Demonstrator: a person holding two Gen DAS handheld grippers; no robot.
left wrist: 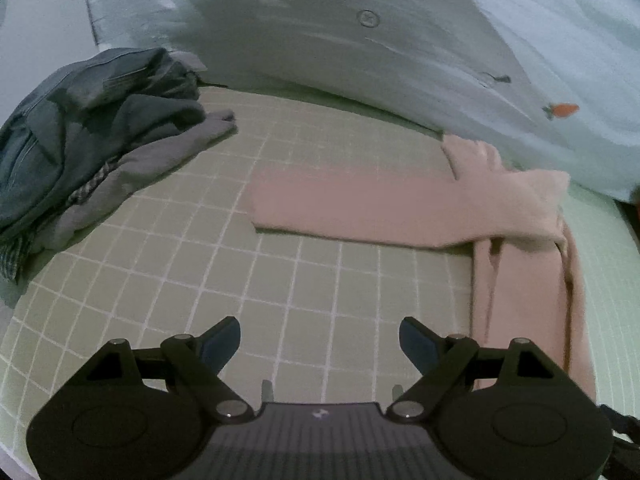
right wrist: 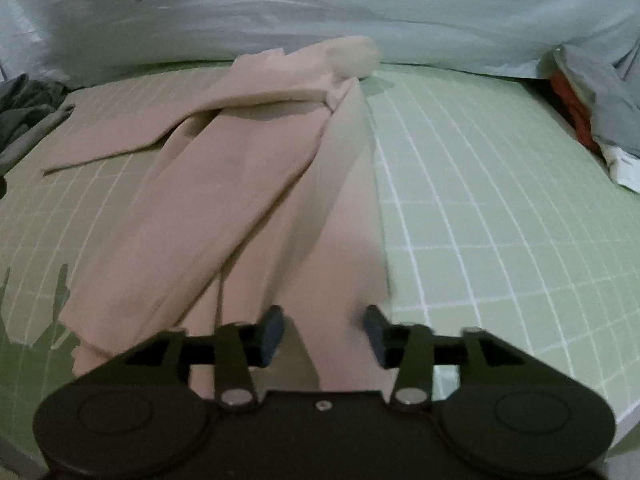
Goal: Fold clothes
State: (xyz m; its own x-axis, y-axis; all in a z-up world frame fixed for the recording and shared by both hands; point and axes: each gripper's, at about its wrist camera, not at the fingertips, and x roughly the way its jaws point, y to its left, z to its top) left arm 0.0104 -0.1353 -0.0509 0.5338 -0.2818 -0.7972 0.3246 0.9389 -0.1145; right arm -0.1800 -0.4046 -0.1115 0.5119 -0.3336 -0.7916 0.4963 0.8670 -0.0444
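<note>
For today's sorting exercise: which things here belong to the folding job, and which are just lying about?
Job: long pink fabric garment; open left claw; open right claw.

Lying about: dark crumpled clothes pile; carrot-print pale blue quilt; grey and orange cloth heap; green grid sheet.

Pink trousers on a green, white-gridded mat; pale-blue carrot-print bedsheet; dark blue-grey clothes pile.

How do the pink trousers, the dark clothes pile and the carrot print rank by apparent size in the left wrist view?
1. Pink trousers and dark clothes pile: similar apparent size, so unranked.
2. Carrot print: clearly smallest.
</note>
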